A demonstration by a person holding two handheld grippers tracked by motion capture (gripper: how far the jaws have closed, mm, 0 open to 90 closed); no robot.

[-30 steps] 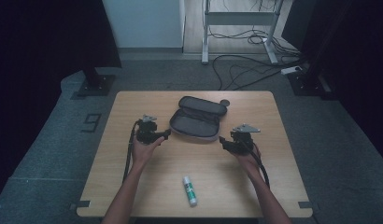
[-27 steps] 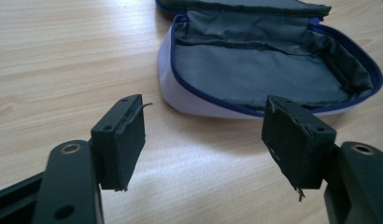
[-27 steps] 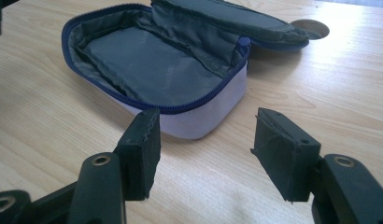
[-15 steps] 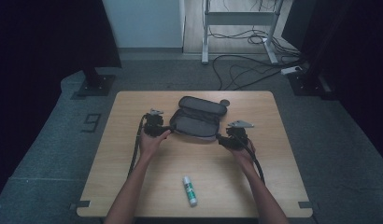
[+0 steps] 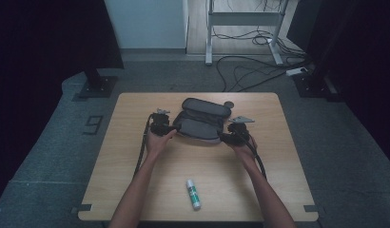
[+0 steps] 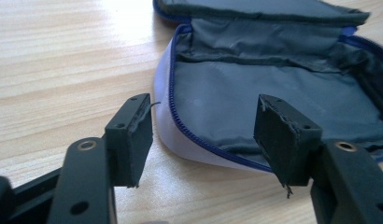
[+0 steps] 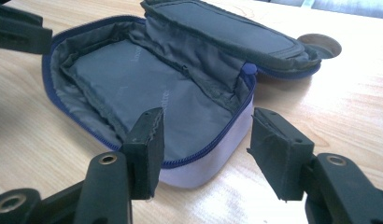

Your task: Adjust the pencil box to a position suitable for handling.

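Note:
An open zip case (image 5: 200,121) with grey lining, a blue zipper and a pale outer wall lies at the table's far middle, lid folded back. My left gripper (image 5: 170,128) is at the case's left end. In the left gripper view the case rim (image 6: 199,154) lies between the two pads of that gripper (image 6: 208,137), which do not touch it; the jaws have just been closing. My right gripper (image 5: 225,137) is at the case's right end. Its jaws (image 7: 210,149) straddle the case's near corner (image 7: 199,170) with gaps on both sides, and have just been closing too.
A white and green glue stick (image 5: 193,194) lies near the table's front edge, between the forearms. A round hole (image 5: 229,104) in the tabletop sits just behind the case. Cables and a desk frame are on the floor beyond the table.
Both hands have moved forward and inward toward the case. The grippers, which were short of its ends, now have its rim between their jaws.

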